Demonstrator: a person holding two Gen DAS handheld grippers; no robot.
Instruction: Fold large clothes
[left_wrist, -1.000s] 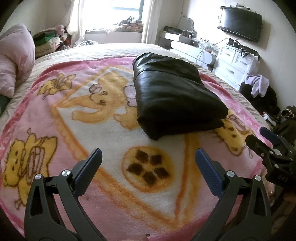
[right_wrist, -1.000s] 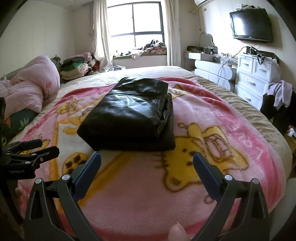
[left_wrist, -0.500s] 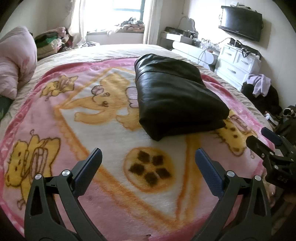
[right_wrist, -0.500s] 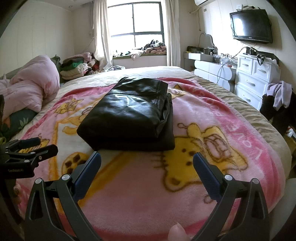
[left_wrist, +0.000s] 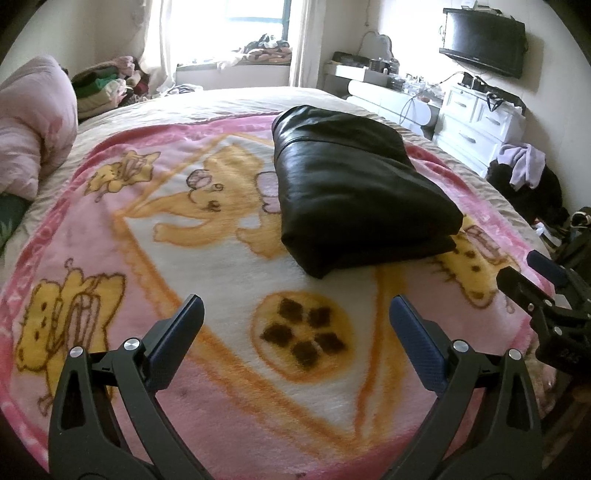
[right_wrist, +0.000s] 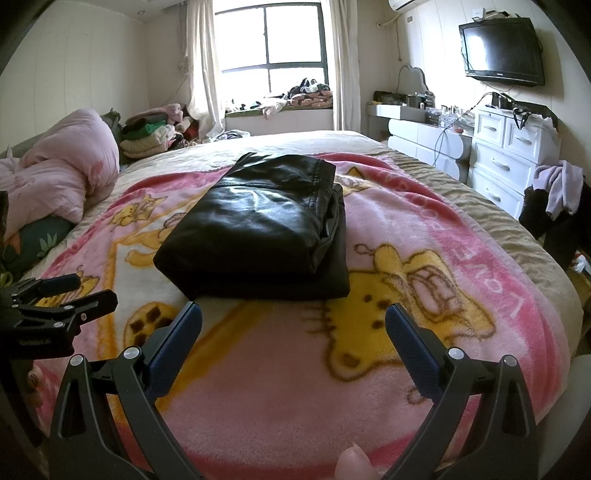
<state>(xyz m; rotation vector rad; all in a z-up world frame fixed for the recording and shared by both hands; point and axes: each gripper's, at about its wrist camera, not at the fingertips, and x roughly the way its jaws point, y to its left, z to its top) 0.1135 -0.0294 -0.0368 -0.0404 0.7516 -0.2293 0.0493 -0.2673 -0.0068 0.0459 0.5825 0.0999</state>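
Observation:
A black leather garment (left_wrist: 351, 192) lies folded into a thick rectangle on the pink cartoon blanket (left_wrist: 184, 258) on the bed; it also shows in the right wrist view (right_wrist: 258, 229). My left gripper (left_wrist: 295, 325) is open and empty, hovering over the blanket short of the garment's near corner. My right gripper (right_wrist: 293, 328) is open and empty, just short of the garment's near edge. Each gripper shows at the edge of the other's view: the right one (left_wrist: 543, 291), the left one (right_wrist: 55, 306).
A pink duvet (right_wrist: 62, 173) is heaped at the bed's left side. Stacked clothes (right_wrist: 151, 133) lie by the window. White drawers (right_wrist: 513, 147) and a wall TV (right_wrist: 502, 48) stand at the right, with a dark pile of clothes (right_wrist: 554, 206) beside the bed.
Both grippers have drifted slightly back and up from the folded garment, staying open. The garment has not moved.

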